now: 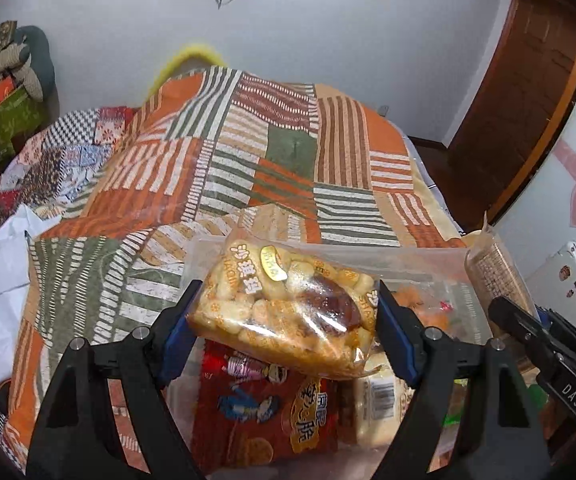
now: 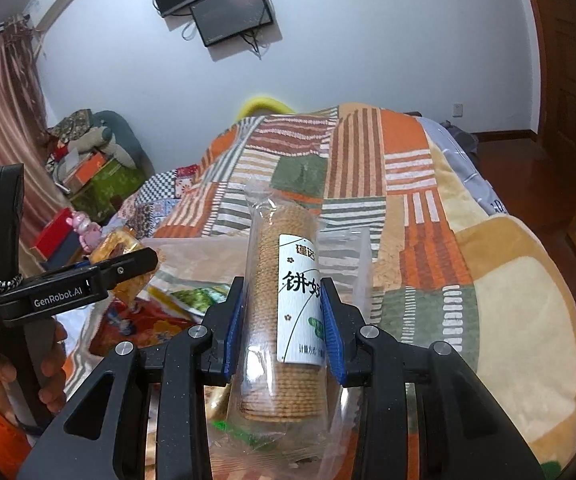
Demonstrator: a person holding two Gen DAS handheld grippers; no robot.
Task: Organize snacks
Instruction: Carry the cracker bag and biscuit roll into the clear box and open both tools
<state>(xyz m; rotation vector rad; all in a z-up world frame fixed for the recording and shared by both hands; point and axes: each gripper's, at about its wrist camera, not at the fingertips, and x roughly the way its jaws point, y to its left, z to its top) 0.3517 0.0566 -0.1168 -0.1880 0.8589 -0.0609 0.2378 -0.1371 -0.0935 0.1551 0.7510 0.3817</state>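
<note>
A clear plastic bin [image 1: 427,258] on the patchwork bed [image 1: 248,168] holds a red snack packet [image 1: 264,412] and other wrappers, directly beneath both held items. The left claw [image 1: 284,320] clamps a puffed-snack bag [image 1: 284,304], long axis running 11 to 5 o'clock. The right claw [image 2: 284,320] is closed tight on a biscuit sleeve [image 2: 284,304], pointing to 12 o'clock above the bin's right end. The wrappers at 6 o'clock are blurred.

The right gripper [image 2: 284,332] clamps a clear sleeve of round biscuits [image 2: 284,300] — upright between its blue fingers [image 2: 234,332] — above the patchwork-covered bed [image 2: 427,200].
</note>
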